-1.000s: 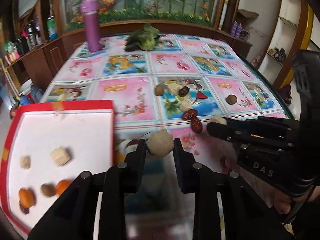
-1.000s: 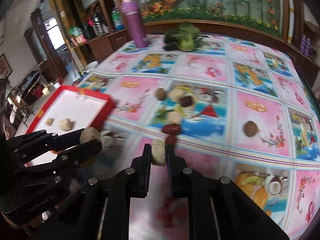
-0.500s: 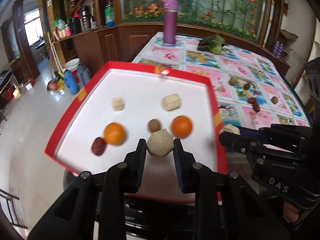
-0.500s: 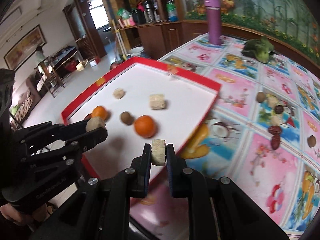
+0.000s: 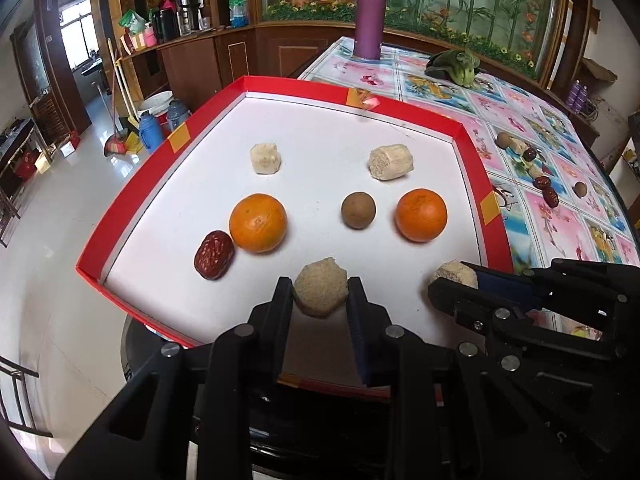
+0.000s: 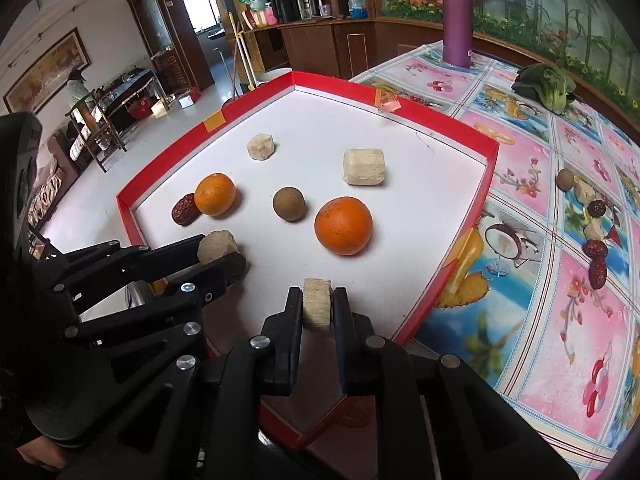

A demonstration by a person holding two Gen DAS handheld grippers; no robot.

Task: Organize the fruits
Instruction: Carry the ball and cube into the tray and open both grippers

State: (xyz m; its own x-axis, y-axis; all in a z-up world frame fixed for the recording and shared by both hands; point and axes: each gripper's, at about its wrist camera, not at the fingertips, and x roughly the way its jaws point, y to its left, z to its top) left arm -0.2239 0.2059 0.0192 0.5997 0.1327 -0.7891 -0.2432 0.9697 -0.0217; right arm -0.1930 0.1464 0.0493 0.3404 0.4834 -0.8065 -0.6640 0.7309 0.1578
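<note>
On the counter's (image 5: 560, 184) near corner sits a red-rimmed tray (image 5: 132, 200) with a white floor, the largest container in view. Inside it lie six pieces: two oranges, one left of centre (image 5: 258, 222) and one right (image 5: 421, 215); two pale peeled chunks toward the far side (image 5: 265, 159) (image 5: 390, 161); one round brown fruit (image 5: 358, 210) between the oranges; and one red date (image 5: 214, 255) touching the left orange.

Over the tray's near edge, the left tool (image 5: 320, 294) is clamped on a pale, faceted chunk (image 5: 320, 291), its two fingers pressed against both sides. The right tool (image 6: 317, 306), just beside it and over the tray's near right part, is closed narrowly on a smaller pale chunk (image 6: 317, 303) held end-on. Neither held piece can be confirmed as touching the tray floor.

Loose fruit lies on the patterned cloth right of the tray, well apart from it: two round brown fruits (image 5: 502, 139) (image 5: 579, 189), three dates (image 5: 529, 155) (image 5: 541, 182) (image 5: 551, 197), and at least two pale chunks (image 6: 583, 191). A purple flask (image 5: 371, 20) and a leafy green vegetable (image 5: 454, 65) stand at the far end.
</note>
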